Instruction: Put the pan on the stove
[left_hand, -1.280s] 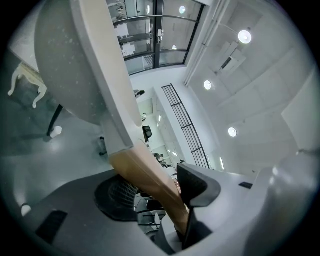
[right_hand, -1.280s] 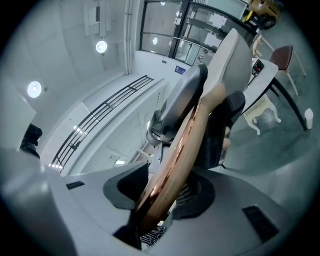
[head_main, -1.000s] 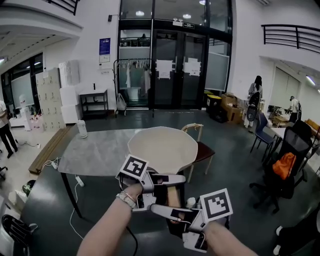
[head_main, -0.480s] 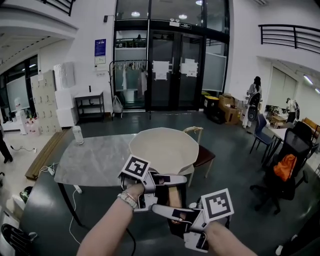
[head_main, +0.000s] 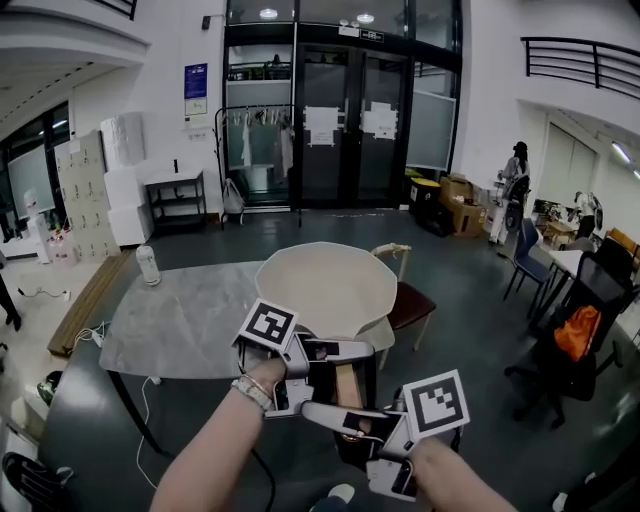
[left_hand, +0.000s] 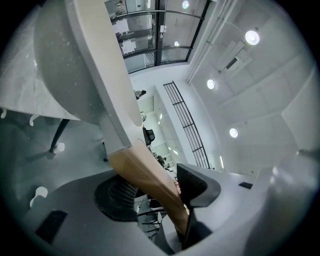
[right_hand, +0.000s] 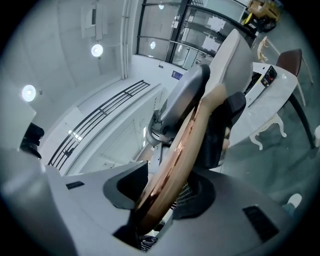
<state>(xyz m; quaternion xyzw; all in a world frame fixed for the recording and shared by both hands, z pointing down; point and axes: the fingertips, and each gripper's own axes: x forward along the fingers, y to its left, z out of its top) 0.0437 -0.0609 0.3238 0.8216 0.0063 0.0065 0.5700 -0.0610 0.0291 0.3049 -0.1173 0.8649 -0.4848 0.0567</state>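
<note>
A cream pan (head_main: 325, 290) with a wooden handle (head_main: 348, 385) is held in the air in front of me, its round body tipped up and facing away. My left gripper (head_main: 340, 368) is shut on the handle near the pan body. Lower down the handle, my right gripper (head_main: 350, 425) is shut on its end. The left gripper view shows the pan's pale body (left_hand: 65, 65) and the handle (left_hand: 150, 185) between the pads. In the right gripper view the handle (right_hand: 175, 160) runs up between the pads toward the pan (right_hand: 232, 55). No stove is in view.
A grey marble table (head_main: 180, 310) stands behind the pan, with a white cylinder (head_main: 148, 265) at its far left. A chair with a dark red seat (head_main: 405, 300) is at the table's right end. Office chairs, one with an orange bag (head_main: 565, 335), stand at the right.
Both grippers keep the same hold on the handle. The room has shifted a little in the head view, and a shoe now shows at the bottom edge.
</note>
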